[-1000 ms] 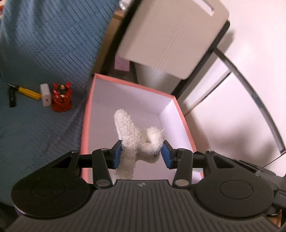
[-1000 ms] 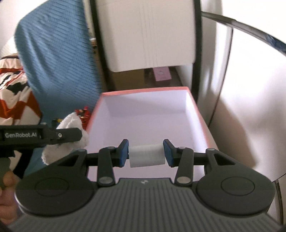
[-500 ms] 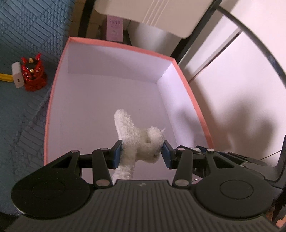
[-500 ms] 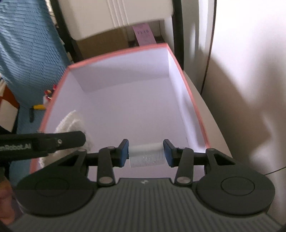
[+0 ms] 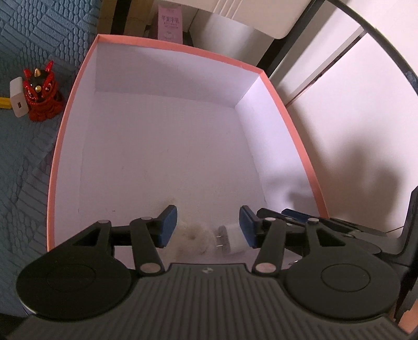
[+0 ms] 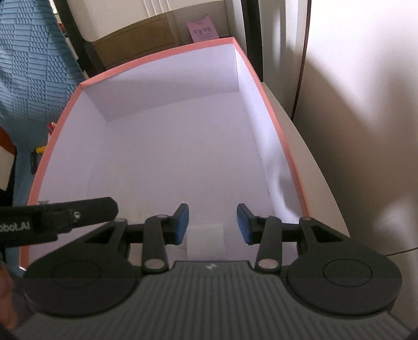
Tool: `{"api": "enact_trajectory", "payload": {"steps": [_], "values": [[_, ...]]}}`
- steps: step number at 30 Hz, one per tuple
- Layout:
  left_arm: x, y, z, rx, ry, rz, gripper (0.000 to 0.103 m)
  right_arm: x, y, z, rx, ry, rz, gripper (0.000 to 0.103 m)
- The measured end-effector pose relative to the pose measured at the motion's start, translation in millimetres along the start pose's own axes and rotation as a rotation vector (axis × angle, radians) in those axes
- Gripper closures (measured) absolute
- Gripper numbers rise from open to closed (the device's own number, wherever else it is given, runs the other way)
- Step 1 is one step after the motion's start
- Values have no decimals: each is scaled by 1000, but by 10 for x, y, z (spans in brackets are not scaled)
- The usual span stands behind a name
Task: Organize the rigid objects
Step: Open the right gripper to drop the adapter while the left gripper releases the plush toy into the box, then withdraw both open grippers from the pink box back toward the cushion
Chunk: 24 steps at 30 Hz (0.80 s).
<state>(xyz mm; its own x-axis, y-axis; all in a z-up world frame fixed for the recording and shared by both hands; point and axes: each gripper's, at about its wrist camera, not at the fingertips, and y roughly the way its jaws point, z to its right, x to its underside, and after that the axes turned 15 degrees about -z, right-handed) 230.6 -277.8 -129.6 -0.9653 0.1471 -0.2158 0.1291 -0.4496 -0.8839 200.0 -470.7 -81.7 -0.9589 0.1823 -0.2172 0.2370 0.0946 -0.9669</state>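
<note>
A pink-rimmed box (image 5: 68, 109) with a white inside fills both views; in the right wrist view its rim (image 6: 271, 109) runs along the right. My left gripper (image 5: 207, 226) is open above the box's near end. A white fluffy toy (image 5: 194, 236) and a white plug charger (image 5: 231, 239) lie on the box floor below it, both blurred. My right gripper (image 6: 212, 225) is open too, over the same near end, with the white charger (image 6: 206, 240) blurred beneath it. Each gripper shows at the edge of the other's view.
A red figurine (image 5: 40, 95) and a white adapter block (image 5: 17, 100) stand on the blue quilted cover (image 5: 31, 47) left of the box. A pink carton (image 5: 169, 24) stands behind the box. A white cabinet surface (image 6: 352, 130) runs along the right.
Both grippers moved forward over the box and opened. The left one let go of the fluffy toy, the right one let go of the white charger; both now lie in the box.
</note>
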Motion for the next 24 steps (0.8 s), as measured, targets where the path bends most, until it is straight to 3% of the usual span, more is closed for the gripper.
{"api": "enact_trajectory", "payload": {"steps": [11, 24], "values": [[158, -353, -1, 6, 10, 80, 42, 116, -342, -111, -2, -6, 69, 59], [602, -1171, -203, -11, 21, 222, 42, 478, -1014, -486, -22, -33, 209, 59]]}}
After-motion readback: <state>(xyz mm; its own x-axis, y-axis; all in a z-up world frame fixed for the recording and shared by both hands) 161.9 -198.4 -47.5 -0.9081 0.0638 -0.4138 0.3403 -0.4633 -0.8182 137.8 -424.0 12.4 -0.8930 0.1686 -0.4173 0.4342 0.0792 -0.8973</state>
